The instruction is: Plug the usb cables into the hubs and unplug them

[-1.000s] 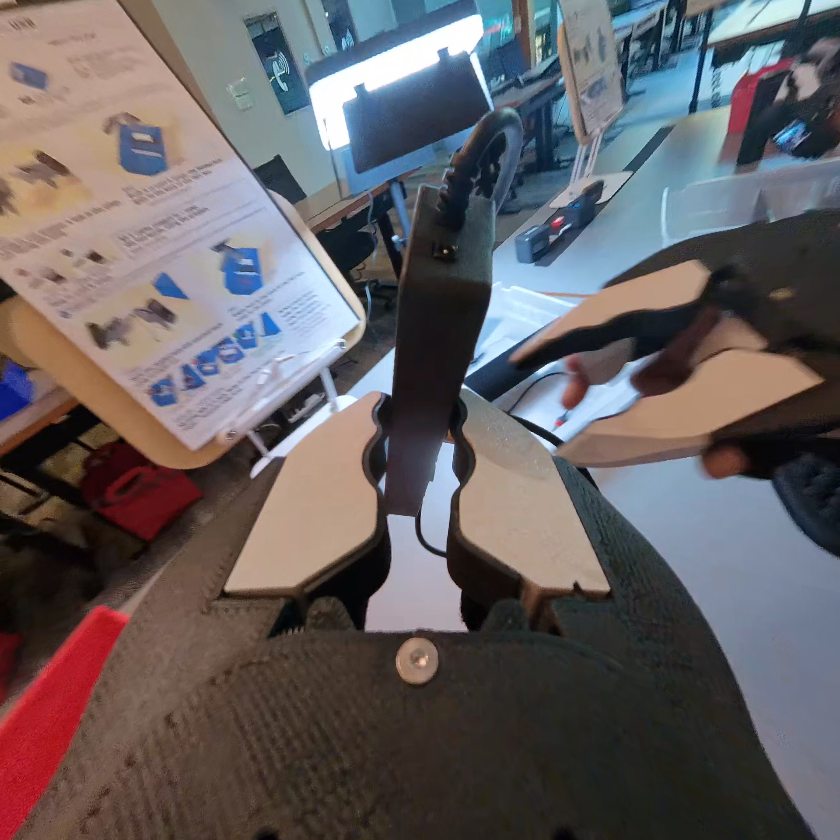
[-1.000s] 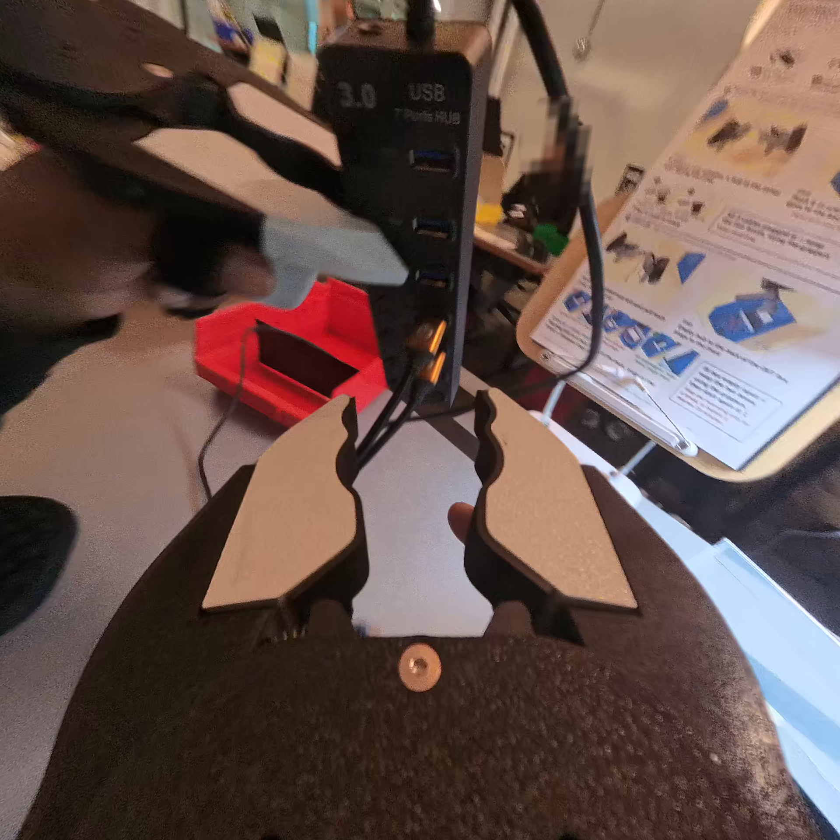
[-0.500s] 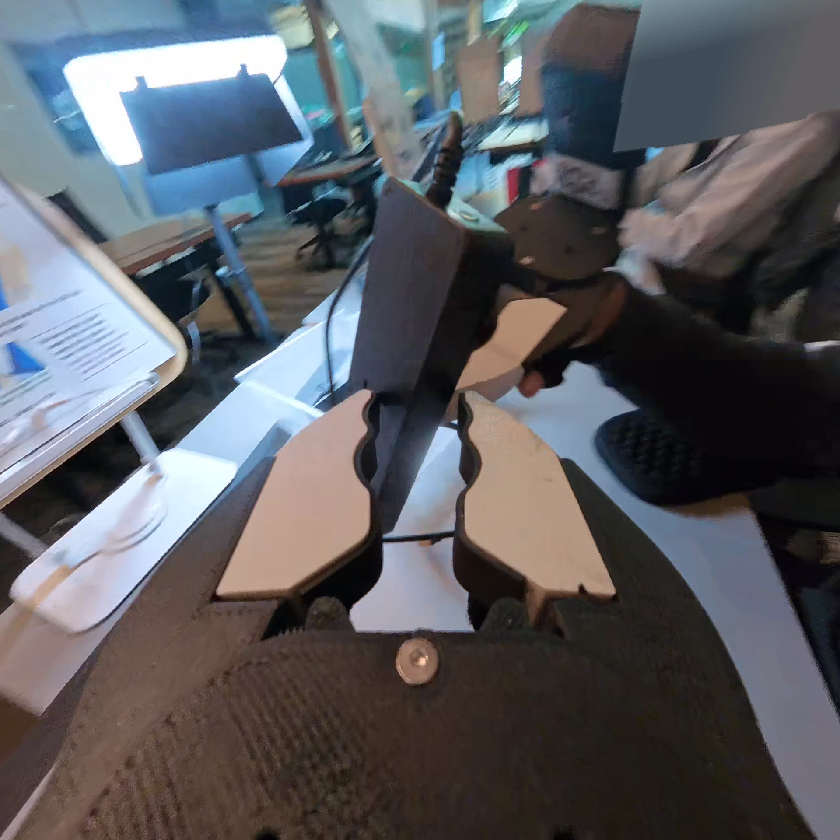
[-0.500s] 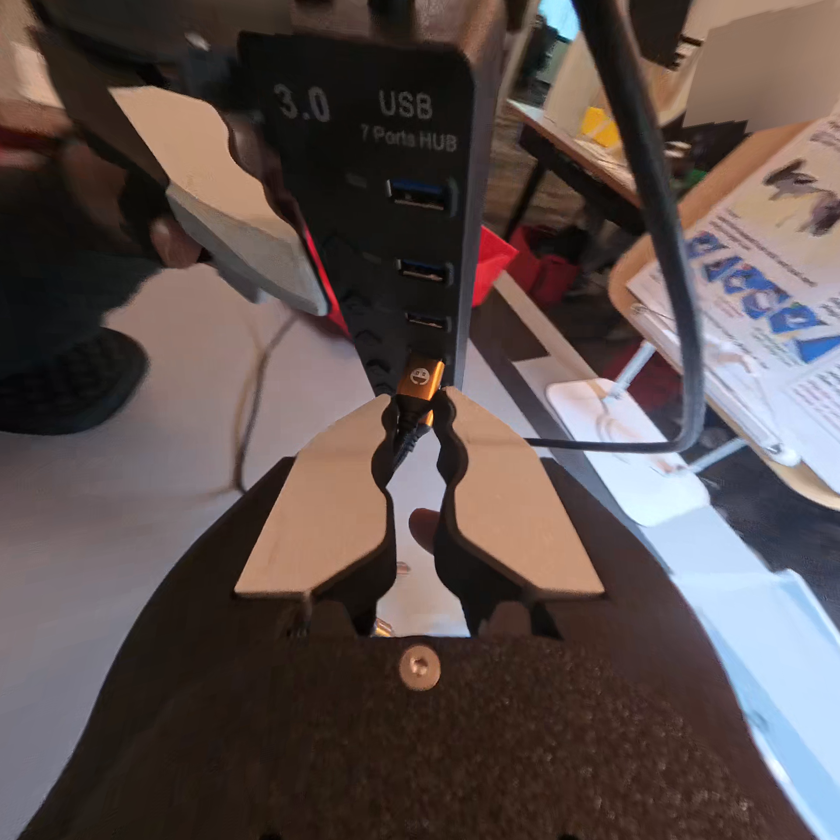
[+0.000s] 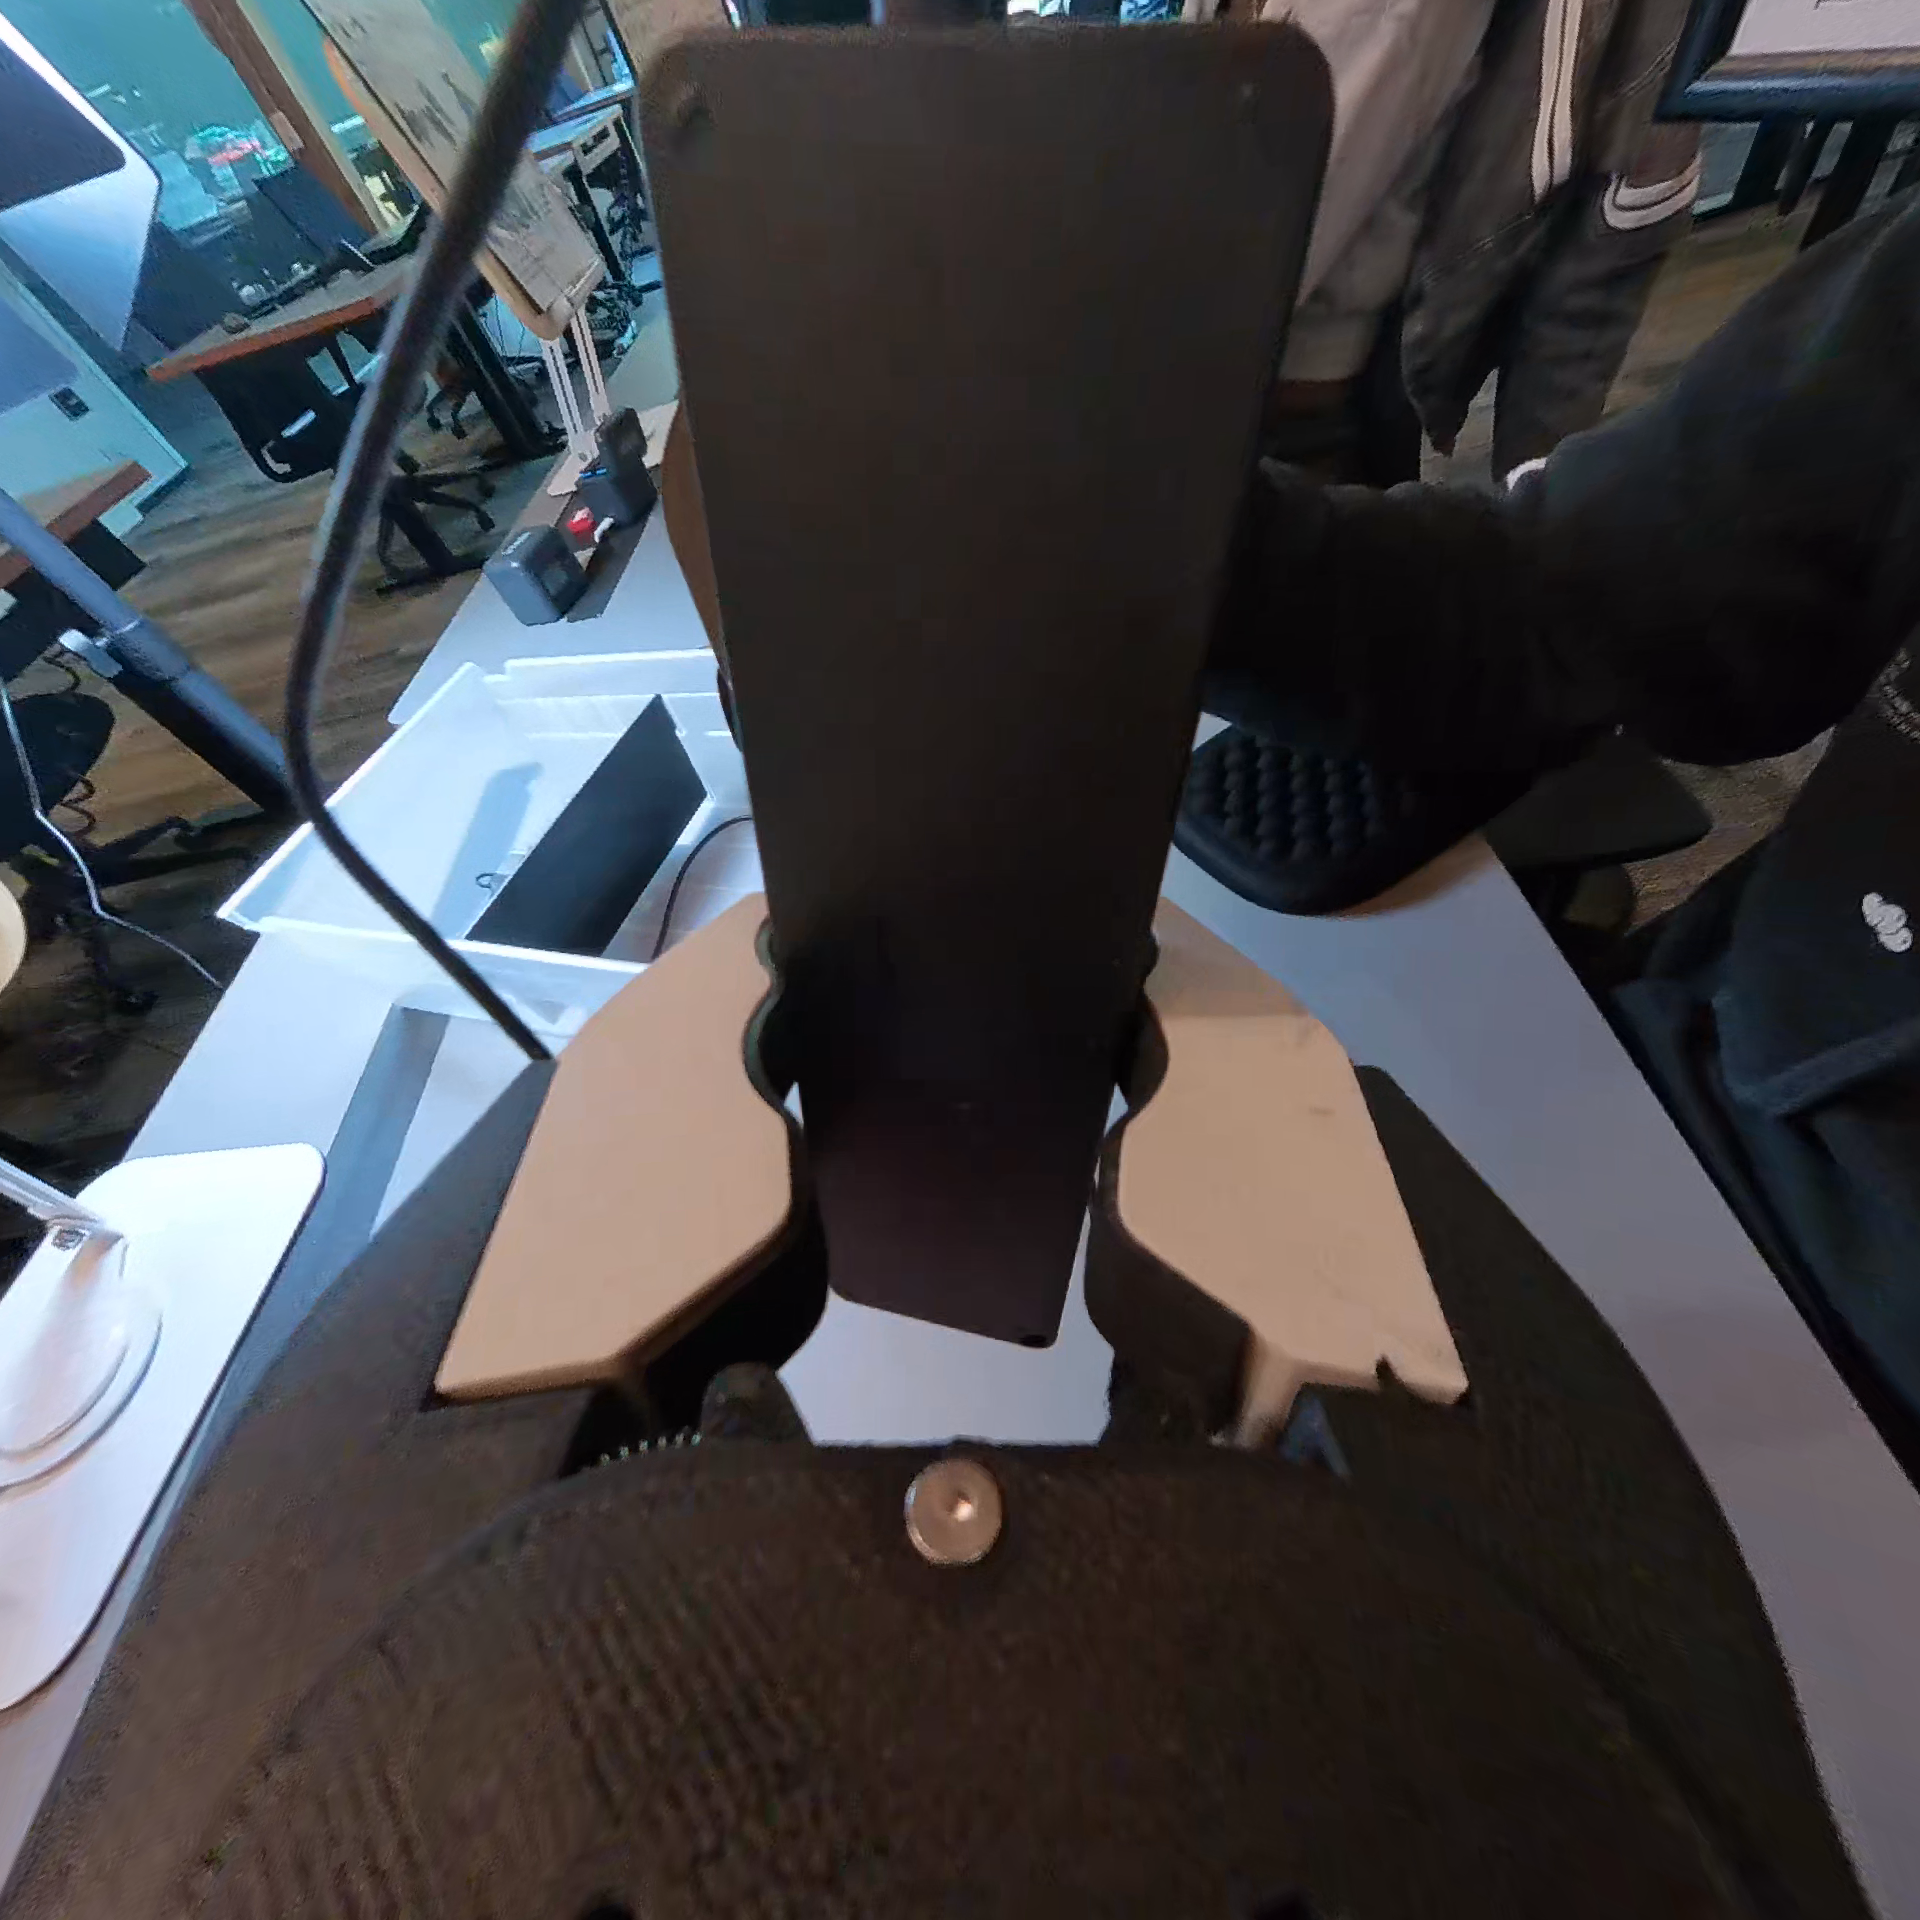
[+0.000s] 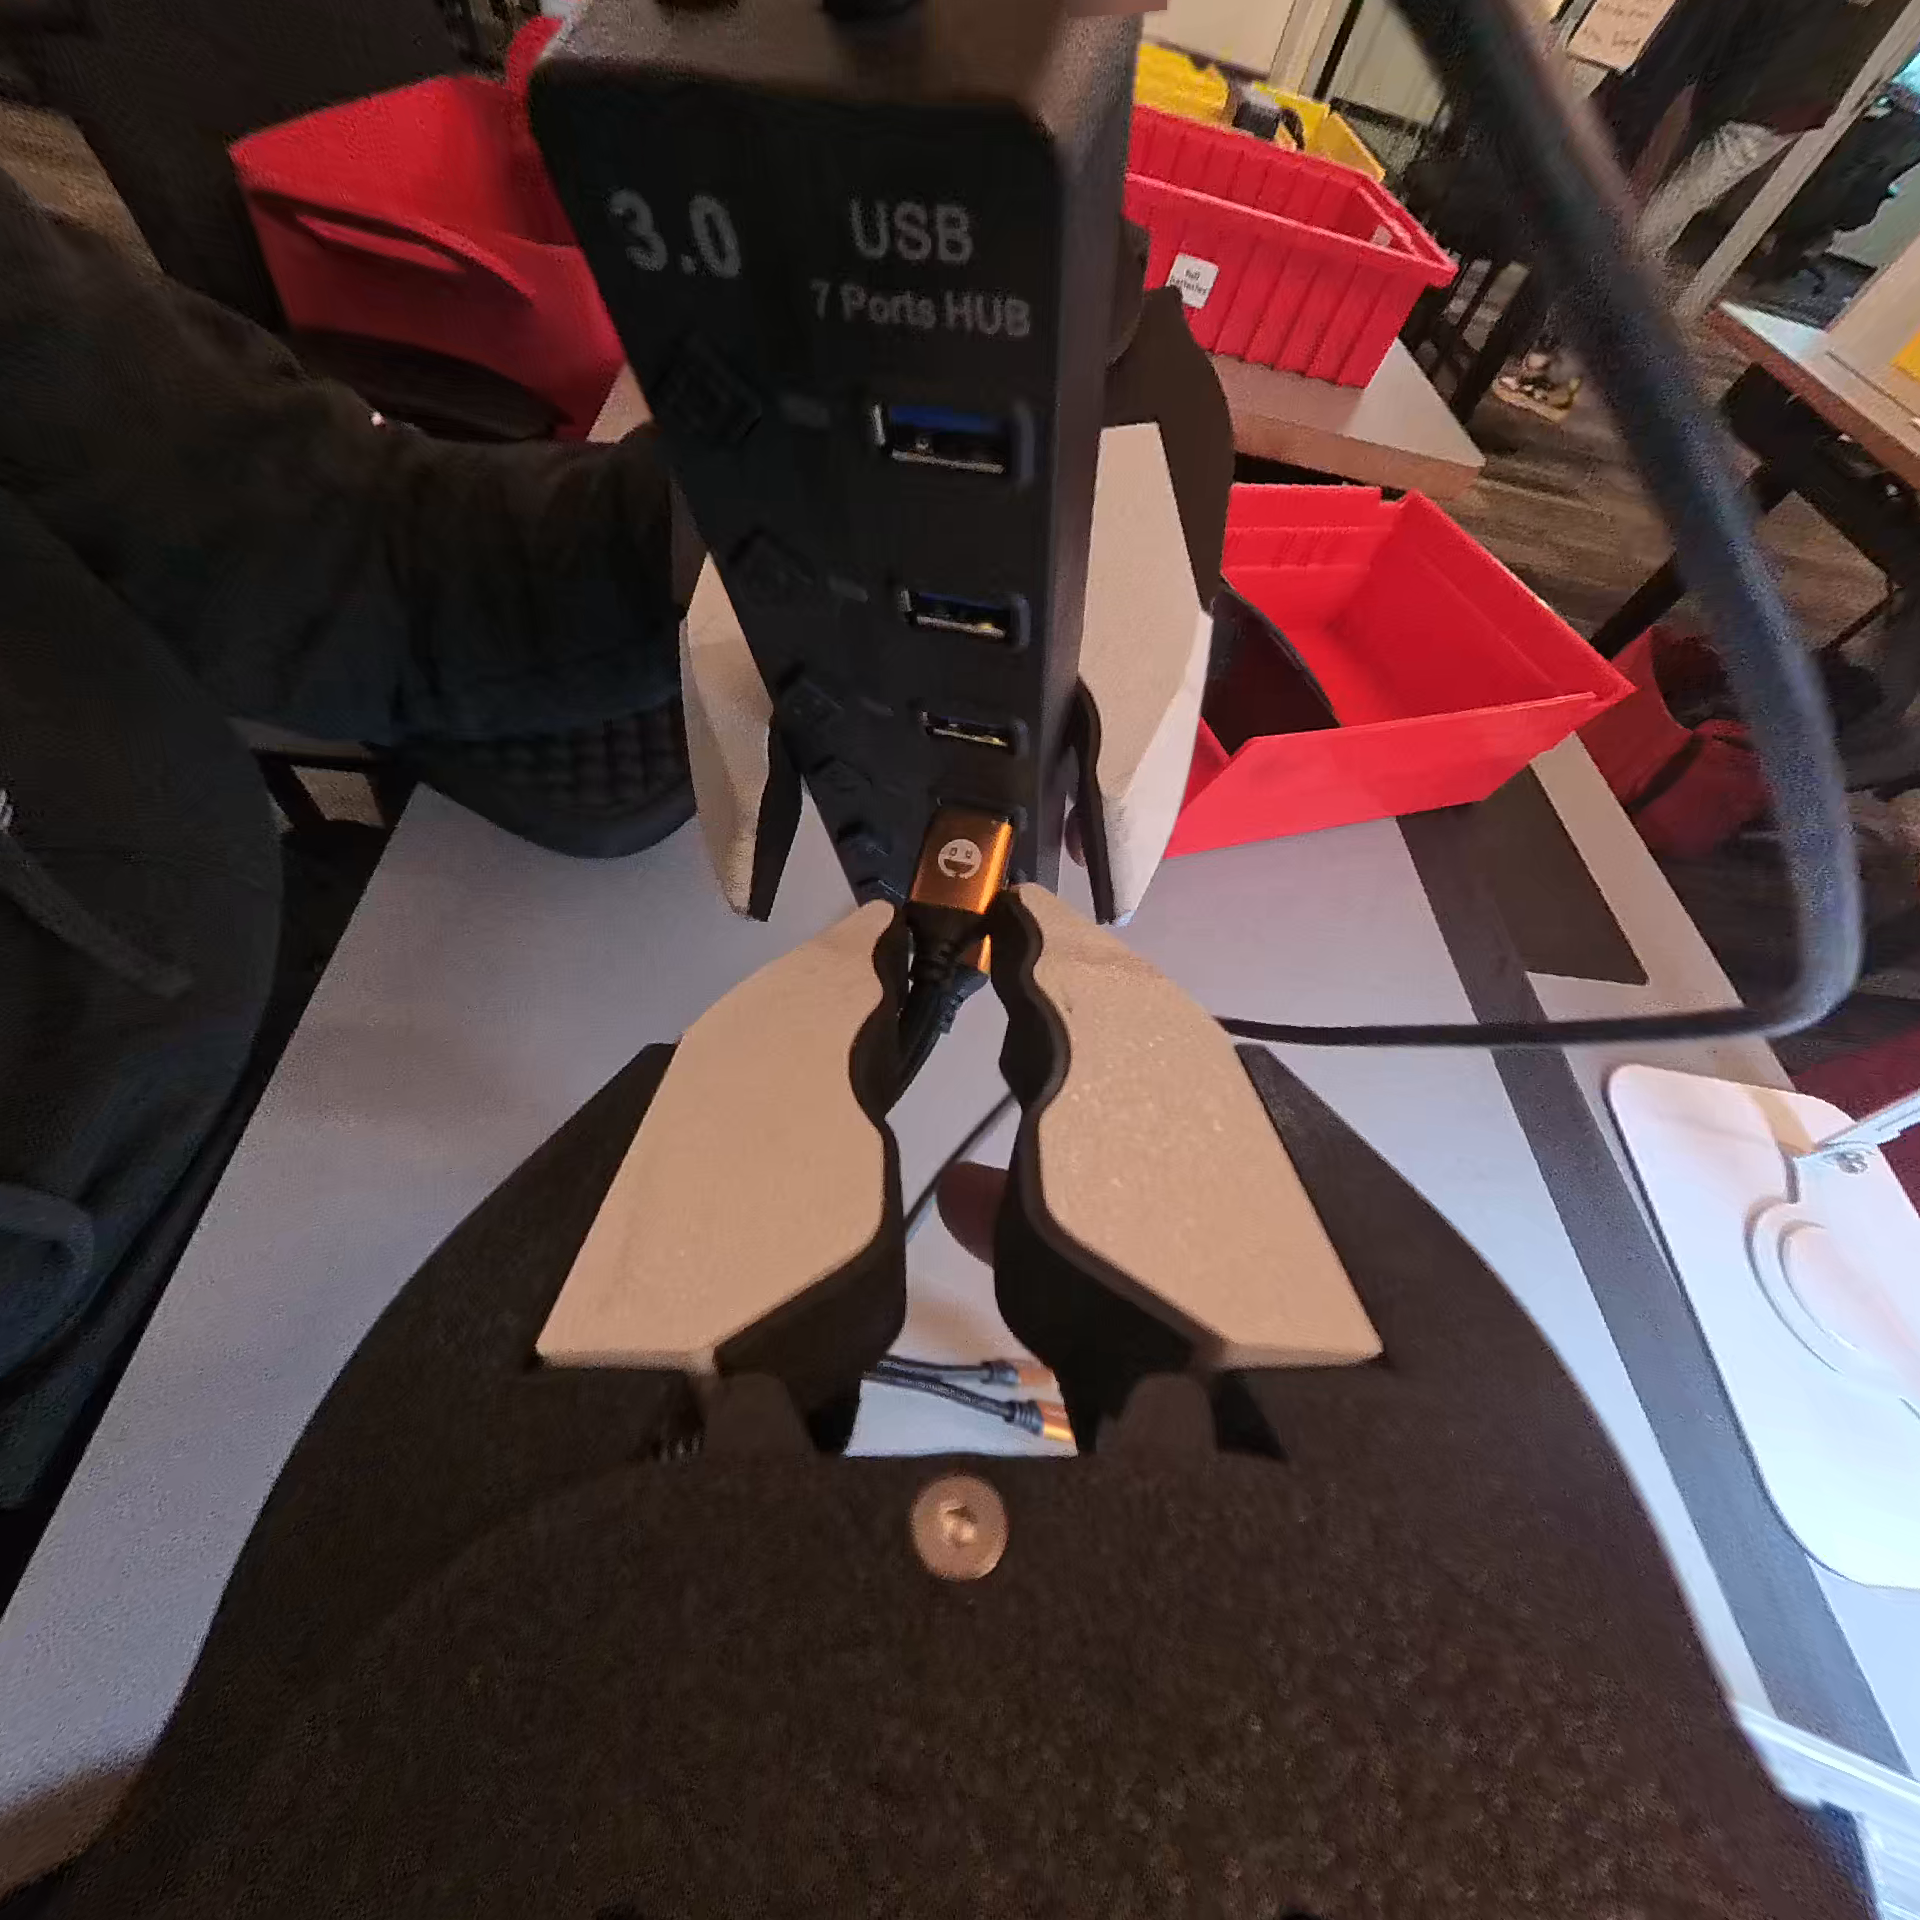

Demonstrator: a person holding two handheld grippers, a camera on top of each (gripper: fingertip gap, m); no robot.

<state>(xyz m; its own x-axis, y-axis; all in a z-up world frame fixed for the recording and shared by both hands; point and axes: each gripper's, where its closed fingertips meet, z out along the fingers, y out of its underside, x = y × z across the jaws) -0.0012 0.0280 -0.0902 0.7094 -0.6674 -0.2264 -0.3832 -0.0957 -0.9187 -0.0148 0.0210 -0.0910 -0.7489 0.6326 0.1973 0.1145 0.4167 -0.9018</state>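
Hub [image 5: 977, 582] is being braced upright in the clamped left tool [image 5: 951, 1049] — letting the right tool [image 6: 948, 935], closed on the orange plug [image 6: 958, 873], work its port.

Each camera sits on its own gripper and looks along the fingers. They face each other, very close to the black hub [image 5: 966, 582] [image 6: 862, 436] between them.

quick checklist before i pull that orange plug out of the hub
1. Left gripper clamped on the hub: ok.
2. Right gripper closed on the orange plug: ok.
3. Plug seated in its port: ok, cannot tell how deep.
4. Three ports above it free: ok.
5. Hub's thick cable loops right, off the pull path: ok.
6. Loose orange plugs on the table below the gripper, apart from the grasp: ok.
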